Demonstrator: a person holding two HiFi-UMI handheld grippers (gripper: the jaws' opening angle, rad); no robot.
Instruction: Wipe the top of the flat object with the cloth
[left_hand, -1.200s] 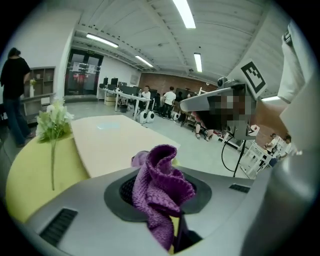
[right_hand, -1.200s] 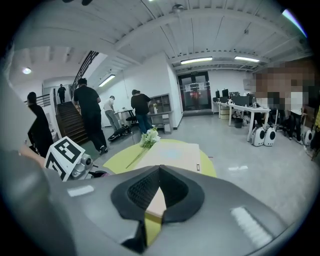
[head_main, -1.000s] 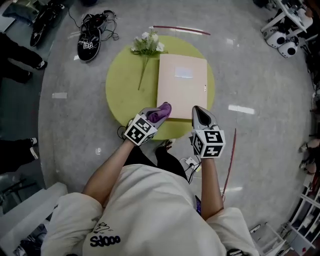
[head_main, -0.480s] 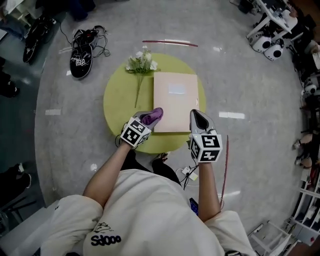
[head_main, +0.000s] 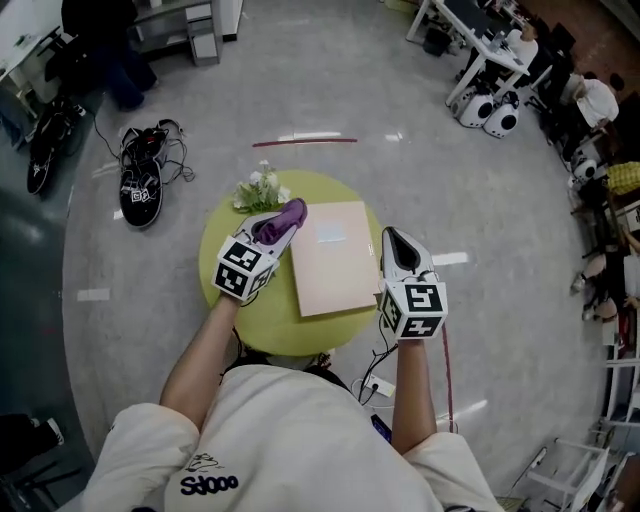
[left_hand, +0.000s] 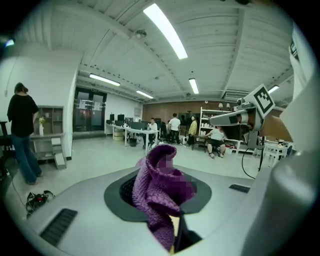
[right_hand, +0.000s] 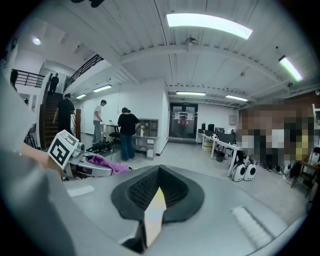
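Left claw (head_main: 279, 226) (cloth (head_main: 289, 212) within); flat object (head_main: 335, 262) alongside

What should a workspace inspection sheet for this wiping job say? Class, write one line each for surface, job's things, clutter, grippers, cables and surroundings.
Surface: round green table, on a grey floor.
Job's things: beige flat object lies on the table; purple cloth is near its far left corner.
Clutter: flowers on the table's far left side.
Grippers: left gripper shut on the cloth; right gripper shut, empty, by the flat object's right edge.
Cables: tangled cables with black gear on the floor, left.
Surroundings: white robots, desks, people far off.
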